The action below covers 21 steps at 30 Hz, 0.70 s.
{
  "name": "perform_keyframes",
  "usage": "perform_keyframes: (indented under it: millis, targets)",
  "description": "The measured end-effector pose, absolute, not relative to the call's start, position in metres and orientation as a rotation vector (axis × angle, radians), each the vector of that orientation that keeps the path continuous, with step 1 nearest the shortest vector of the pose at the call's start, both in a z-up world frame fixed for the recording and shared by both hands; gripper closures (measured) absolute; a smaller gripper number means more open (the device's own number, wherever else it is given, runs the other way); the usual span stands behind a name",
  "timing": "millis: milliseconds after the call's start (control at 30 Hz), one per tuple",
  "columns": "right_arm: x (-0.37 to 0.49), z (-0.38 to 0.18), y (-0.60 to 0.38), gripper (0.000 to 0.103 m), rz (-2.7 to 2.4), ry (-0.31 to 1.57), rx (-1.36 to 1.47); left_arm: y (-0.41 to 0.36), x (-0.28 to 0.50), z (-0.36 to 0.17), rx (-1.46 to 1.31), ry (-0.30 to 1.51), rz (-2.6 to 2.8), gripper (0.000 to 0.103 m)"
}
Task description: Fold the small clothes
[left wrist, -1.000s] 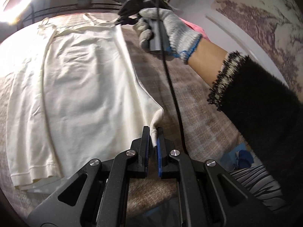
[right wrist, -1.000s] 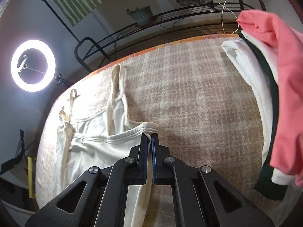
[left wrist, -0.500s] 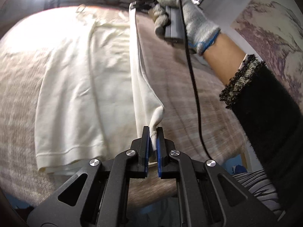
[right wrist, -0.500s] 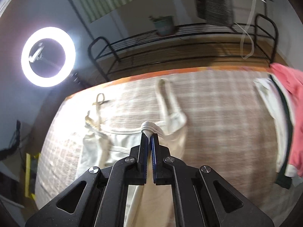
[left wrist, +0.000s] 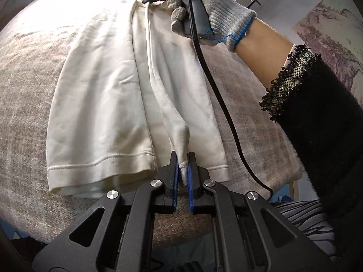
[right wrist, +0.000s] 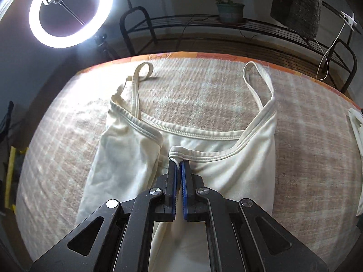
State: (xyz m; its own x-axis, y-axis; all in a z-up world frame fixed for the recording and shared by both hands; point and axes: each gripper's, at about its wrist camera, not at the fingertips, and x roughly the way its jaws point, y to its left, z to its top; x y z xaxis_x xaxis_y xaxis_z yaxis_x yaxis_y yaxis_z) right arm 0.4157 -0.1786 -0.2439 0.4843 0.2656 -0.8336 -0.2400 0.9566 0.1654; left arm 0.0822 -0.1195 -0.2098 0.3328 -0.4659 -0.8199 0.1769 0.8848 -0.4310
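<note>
- With its right side edge lifted over the middle, the white camisole [left wrist: 97, 104] lies on the tabletop [left wrist: 25, 86]; left gripper [left wrist: 182, 166] is clamped on the hem corner, right gripper [right wrist: 178, 170] on the neckline end.
- Risk: uneven travel skews the fold; thin pinch may slip; straps [right wrist: 258, 79] could bunch.
- Surface: beige woven cloth, grippy.
- Room: ring light [right wrist: 70, 9], metal rack [right wrist: 226, 22], potted plant [right wrist: 229, 10].

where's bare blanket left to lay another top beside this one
Bare blanket lies between the two straps, up to the orange edge, and left of the camisole. The right side is tighter: white garments sit at that edge.
</note>
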Motion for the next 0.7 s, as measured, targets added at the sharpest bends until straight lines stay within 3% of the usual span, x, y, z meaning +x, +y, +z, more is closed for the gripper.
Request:
perform_keyframes:
  millis: [100, 233, 533, 667, 700]
  targets:
    - [0.415, -0.241, -0.186, 0.096, 0.328, 1.026, 0.076, -0.12, 0.08, -0.208, -0.27, 1.155, -0.422, 0.098]
    - [0.396, -0.225, -0.211, 0.095, 0.335, 0.996, 0.169, -0.117, 0.073, -0.2, -0.268, 1.149, -0.451, 0.081]
    - [0.3, -0.159, -0.274, 0.095, 0.326, 0.936, 0.229, -0.095, 0.044, -0.174, -0.227, 1.06, -0.486, 0.079]
    - [0.231, -0.165, -0.284, 0.095, 0.328, 0.996, 0.237, -0.06, 0.041, -0.174, -0.231, 1.019, -0.378, 0.078]
    - [0.216, -0.171, -0.285, 0.095, 0.32, 1.025, 0.234, -0.05, 0.042, -0.177, -0.246, 1.024, -0.355, 0.072]
